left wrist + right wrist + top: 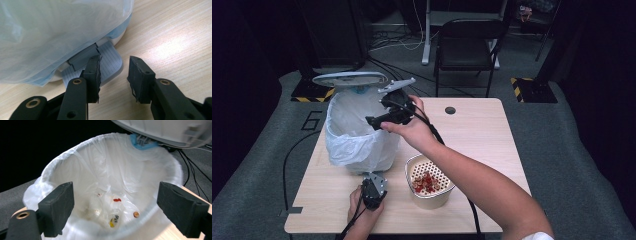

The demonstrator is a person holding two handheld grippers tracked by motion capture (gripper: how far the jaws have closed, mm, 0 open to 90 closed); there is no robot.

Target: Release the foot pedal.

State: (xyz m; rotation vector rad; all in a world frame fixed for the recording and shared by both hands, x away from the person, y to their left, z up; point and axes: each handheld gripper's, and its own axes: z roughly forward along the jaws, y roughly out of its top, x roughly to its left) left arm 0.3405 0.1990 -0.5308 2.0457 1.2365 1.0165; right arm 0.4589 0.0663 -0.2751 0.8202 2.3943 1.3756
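A small white pedal bin [357, 145] stands on the left half of the pale wooden counter [482, 130], lined with a thin, translucent white bag [112, 170] that spills over the rim and drapes loosely down the outside. Its grey-white lid [349, 79] is swung up at the back. In the right gripper view a few scraps lie at the bottom of the liner: a red piece [117, 200], a round orange one [136, 214] and a yellow-and-dark one [113, 221]. The right gripper [377, 120] hovers over the bin's mouth with its fingers [58, 207] wide apart and nothing between them. The left gripper [113, 75] sits low at the bin's base, its fingers [93, 77] set with a gap, one pad resting on the ribbed grey foot pedal [110, 62]. Just right of the bin stands a cream strainer bowl [429, 187] holding red scraps.
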